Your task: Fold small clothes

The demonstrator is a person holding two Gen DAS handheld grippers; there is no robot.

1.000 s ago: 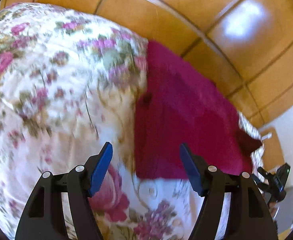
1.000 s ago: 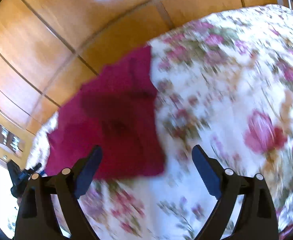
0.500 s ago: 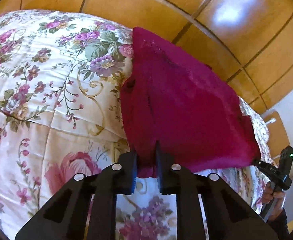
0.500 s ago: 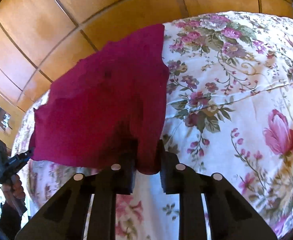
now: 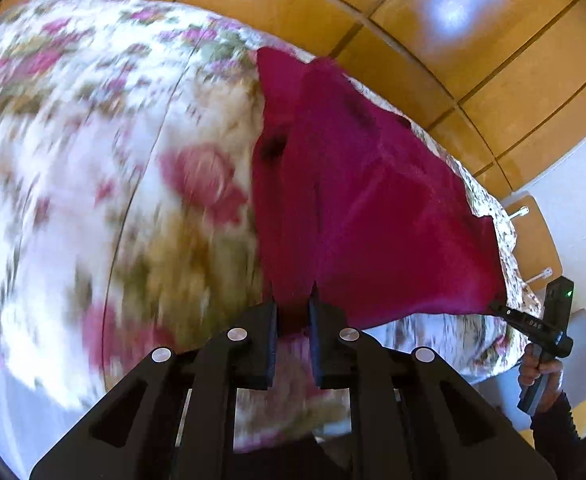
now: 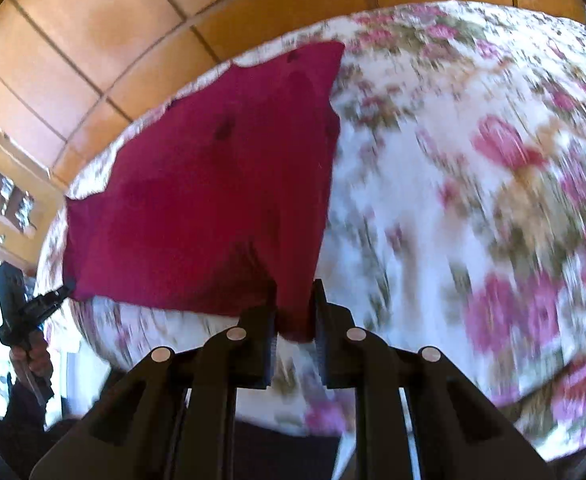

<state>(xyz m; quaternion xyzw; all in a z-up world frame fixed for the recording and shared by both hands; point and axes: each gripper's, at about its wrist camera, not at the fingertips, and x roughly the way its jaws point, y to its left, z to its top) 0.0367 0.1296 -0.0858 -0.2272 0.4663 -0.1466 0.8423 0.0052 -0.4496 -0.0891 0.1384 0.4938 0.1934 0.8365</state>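
A dark red garment (image 5: 365, 208) is stretched between my two grippers above a floral quilt (image 5: 93, 168). My left gripper (image 5: 293, 312) is shut on its near left corner. My right gripper (image 6: 295, 312) is shut on its near right corner; the garment (image 6: 205, 200) spreads away to the left there. The right gripper also shows in the left wrist view (image 5: 533, 320), at the garment's far corner, and the left gripper shows in the right wrist view (image 6: 49, 300). The near edge hangs lifted and taut; the far edge seems to rest on the quilt.
The quilt (image 6: 473, 200) covers a bed. Wooden wall panels (image 5: 413, 20) stand behind it. A wooden shelf unit (image 6: 1, 192) is at the far left of the right wrist view. A small wooden piece of furniture (image 5: 533, 236) stands by the bed.
Both grippers closed on the garment's near corners, then lifted and pulled it toward me. The near edge has come off the quilt and the cloth is stretched; the view is blurred by motion.
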